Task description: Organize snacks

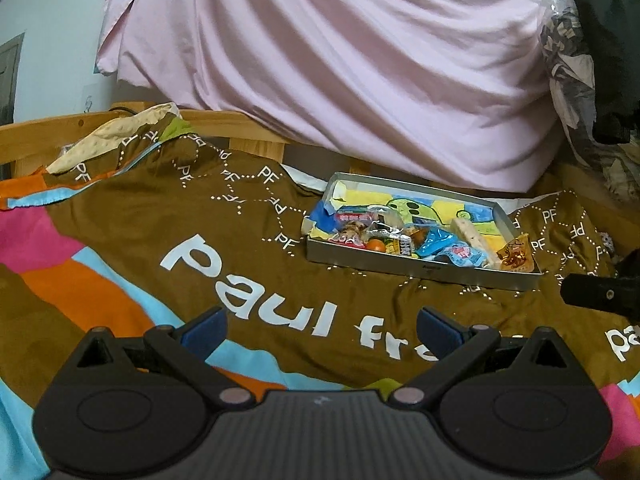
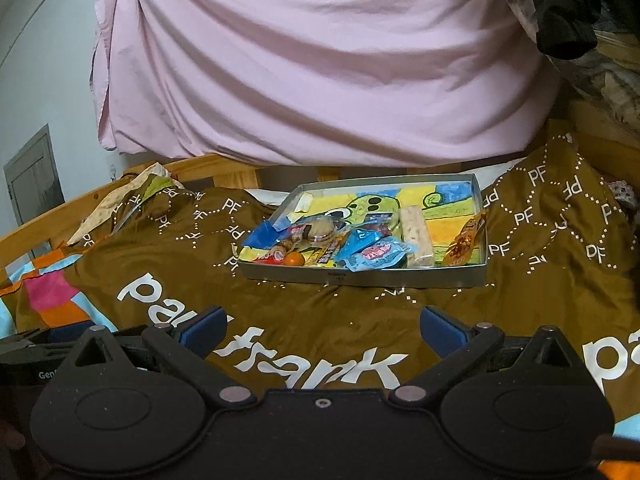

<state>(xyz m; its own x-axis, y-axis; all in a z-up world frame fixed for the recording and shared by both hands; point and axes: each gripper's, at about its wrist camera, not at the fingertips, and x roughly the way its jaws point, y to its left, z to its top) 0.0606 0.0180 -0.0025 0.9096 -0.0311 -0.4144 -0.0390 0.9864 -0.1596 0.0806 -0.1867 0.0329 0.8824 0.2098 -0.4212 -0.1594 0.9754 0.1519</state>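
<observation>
A shallow metal tin (image 1: 424, 270) (image 2: 368, 278) with a colourful cartoon lining lies on the brown printed bedspread (image 1: 240, 248) (image 2: 168, 256). Several wrapped snacks are piled along its near side: a blue packet (image 1: 444, 242) (image 2: 372, 254), a pale nougat bar (image 1: 472, 236) (image 2: 416, 232), an orange-brown packet (image 1: 516, 258) (image 2: 464, 242), a small orange ball (image 1: 376, 245) (image 2: 295, 259). My left gripper (image 1: 320, 330) is open, low over the bedspread, short of the tin and to its left. My right gripper (image 2: 322, 330) is open too, directly in front of the tin, nothing between its fingers.
A big pink sheet (image 1: 340, 60) (image 2: 312, 60) hangs bunched behind the tin. A wooden bed rail (image 1: 48, 136) (image 2: 52, 216) runs along the left. Dark and patterned cloth (image 1: 592, 80) hangs at the far right. The right gripper's body (image 1: 600, 296) shows at the left wrist view's right edge.
</observation>
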